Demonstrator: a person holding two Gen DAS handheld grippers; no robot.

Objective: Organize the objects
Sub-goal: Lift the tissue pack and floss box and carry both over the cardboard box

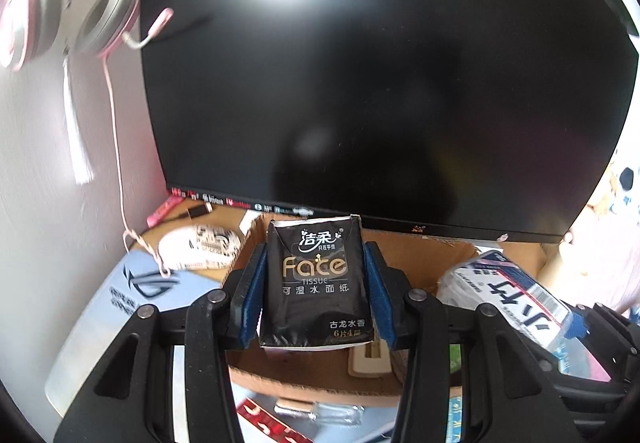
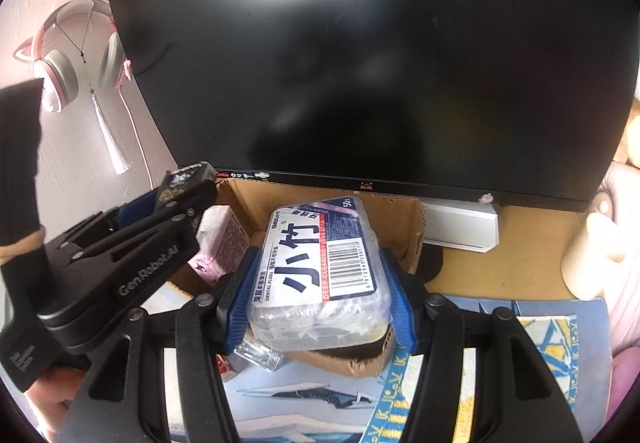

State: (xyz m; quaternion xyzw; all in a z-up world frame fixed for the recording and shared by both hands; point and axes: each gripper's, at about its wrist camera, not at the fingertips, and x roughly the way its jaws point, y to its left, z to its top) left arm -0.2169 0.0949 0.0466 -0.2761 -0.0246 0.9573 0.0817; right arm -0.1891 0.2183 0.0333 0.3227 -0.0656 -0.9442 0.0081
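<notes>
Evidently, stage reached: the sorting was judged to be under way, with two items held above or just short of the cardboard box [image 2: 404,211] and not yet set down.
Landmark: the cardboard box was taken as reference; it stood on the desk directly under the dark monitor [image 2: 380,55].
Left gripper [image 1: 316,283]: its jaws were seen drawn partway together, the blue pads [image 1: 253,285] pressed on both sides of a black tissue pack [image 1: 316,275], which was held upright over the near part of the box.
Right gripper [image 2: 320,275]: its jaws were seen set somewhat wider, pinching a clear floss-pick box [image 2: 320,267] by its long sides, held over the box's near wall.
Already inside the box: a pink patterned packet [image 2: 218,243] was seen lying against the left wall; what else lay inside could not be made out.
Left outside, nearer than the box: a small clear glass bottle [image 1: 320,413] and a red strip [image 1: 268,423] were seen on the mat [image 1: 120,307] before the box's near wall.
Left outside, to the left of the box: a white mouse [image 1: 200,247] was seen resting beside it.
Beyond the box: pink headphones [image 2: 76,59] were seen hanging on the wall, well apart from it.
Remaining, as judged: both held items had still to be lowered in and released, then the loose things gathered.
</notes>
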